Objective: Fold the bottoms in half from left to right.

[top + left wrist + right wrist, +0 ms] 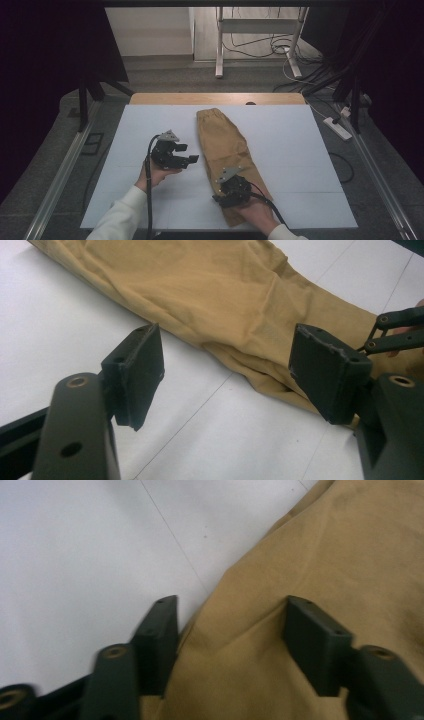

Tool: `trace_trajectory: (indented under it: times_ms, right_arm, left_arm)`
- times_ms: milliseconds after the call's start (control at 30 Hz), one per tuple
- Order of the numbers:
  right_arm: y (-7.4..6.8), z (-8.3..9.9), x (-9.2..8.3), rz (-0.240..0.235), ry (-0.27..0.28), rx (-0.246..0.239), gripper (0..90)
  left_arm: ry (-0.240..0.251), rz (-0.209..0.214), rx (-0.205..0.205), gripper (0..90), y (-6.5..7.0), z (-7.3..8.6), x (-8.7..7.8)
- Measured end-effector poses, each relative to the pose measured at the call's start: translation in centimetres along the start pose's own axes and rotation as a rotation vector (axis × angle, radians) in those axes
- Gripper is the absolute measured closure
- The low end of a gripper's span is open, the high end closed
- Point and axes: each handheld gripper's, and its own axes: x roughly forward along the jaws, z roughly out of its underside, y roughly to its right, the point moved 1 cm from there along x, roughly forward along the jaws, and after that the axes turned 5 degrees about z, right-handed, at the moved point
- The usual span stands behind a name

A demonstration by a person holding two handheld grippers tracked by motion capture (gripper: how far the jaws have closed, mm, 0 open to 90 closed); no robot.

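Mustard-tan cotton trousers [224, 150], folded lengthwise into one narrow strip, lie on the white sheet [300, 165] that covers the counter, a little right of its middle. The elastic waistband end lies toward the far edge, and the leg end slants toward the near edge. The right tool [222, 196] sits on top of the leg end near the near edge, held by the person's right hand [257, 212]. In the right gripper view its jaws straddle the left edge of the cloth, one beside the fabric edge where white sheet shows next to it, the other over the tan cloth. They stand spread with fabric under the gap and the pads not pressing it together. The left tool [189, 153] is held by the left hand [156, 175] just left of the trousers, over the bare sheet and clear of the fabric. Its jaws stand apart and point toward the cloth, with nothing between them, as the left gripper view shows. Wood [215, 98] shows along the counter's far edge.
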Motion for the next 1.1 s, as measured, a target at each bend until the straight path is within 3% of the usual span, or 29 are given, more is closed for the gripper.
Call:
trace_trajectory:
  times_ms: [267, 333, 567, 767, 1100]
  right_arm:
    - [0.5, 0.0, -0.5, -0.005, -0.021, 0.021, 80.0]
    - [0.5, 0.1, -0.5, -0.007, -0.025, 0.018, 84.6]
    - [0.5, 0.1, -0.8, -0.02, -0.012, 0.035, 86.7]
    - [0.0, -0.2, -1.1, -0.06, 0.018, 0.053, 86.8]
    - [-1.3, -1.1, -0.9, -0.102, 0.026, 0.021, 86.9]
  left_arm:
    - [0.002, -0.004, 0.004, 29.6, 0.1, 0.0, -0.2]
    - [0.004, -0.004, 0.003, 29.6, 0.0, 0.0, -0.2]
    - [0.007, -0.006, 0.001, 29.5, -0.1, 0.0, -0.3]
    - [0.01, -0.008, -0.002, 29.6, -0.2, 0.0, -0.4]
    - [0.018, -0.011, -0.005, 29.5, -0.3, 0.0, -0.7]
